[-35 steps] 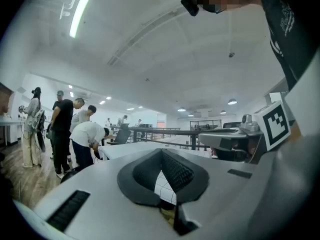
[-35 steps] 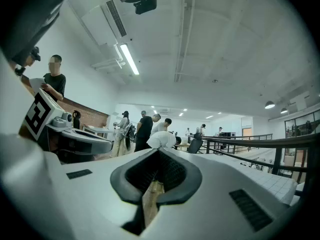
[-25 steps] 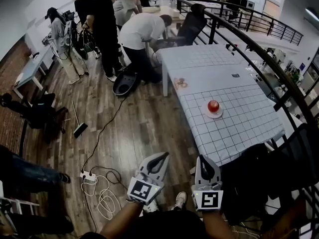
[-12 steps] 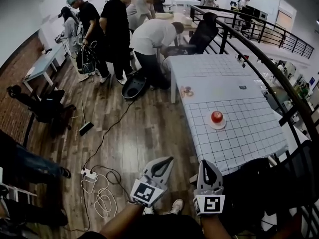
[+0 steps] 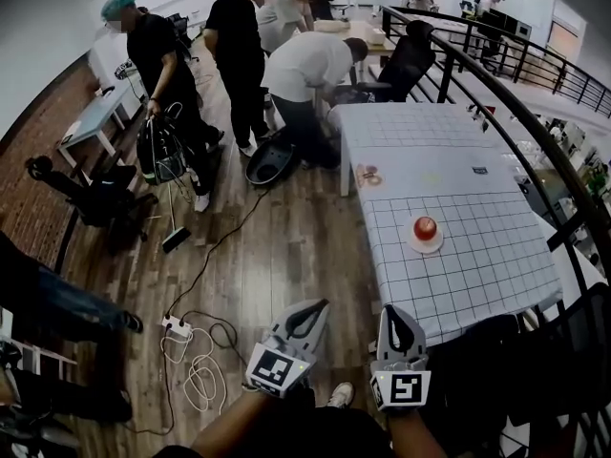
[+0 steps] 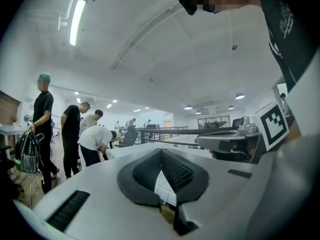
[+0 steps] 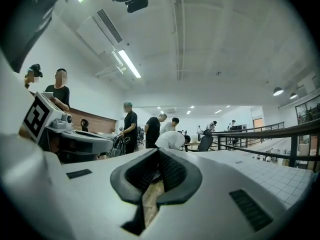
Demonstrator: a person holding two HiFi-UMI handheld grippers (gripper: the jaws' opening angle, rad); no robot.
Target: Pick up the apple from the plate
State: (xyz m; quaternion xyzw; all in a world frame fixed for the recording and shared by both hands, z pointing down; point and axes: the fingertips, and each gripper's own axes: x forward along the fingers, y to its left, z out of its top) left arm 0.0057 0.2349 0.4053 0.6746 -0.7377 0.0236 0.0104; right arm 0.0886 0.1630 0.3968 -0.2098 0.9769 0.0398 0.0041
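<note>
Holding the left gripper (image 5: 313,305) and the right gripper (image 5: 393,311) side by side at the near edge, both pointing level over the wooden floor (image 5: 286,256), with the jaws of each pressed fully together and gripping nothing, only floor or cloth showing through the thin slit below the tips. Standing short of the bench (image 5: 496,275), covered in a gridded cloth and lying ahead and to the right. Looking toward the apple (image 5: 425,228), sitting upright in the middle of the small plate (image 5: 411,247), out on the bench and well apart from both grippers, closer to the right one. Judging the apple as firm, round and fairly light, with a smooth skin likely slipping or rolling under an off-centre pinch and bruising under a hard squeeze. Judging the plate as light too, probably sliding on the cloth if nudged. Needing to open the jaws wide before arriving, then taking hold across the widest part at mid-height, pads on opposite sides, staying clear of the rim. Leaving alone the people (image 5: 305,74) gathering beyond the far left end of the bench.
</note>
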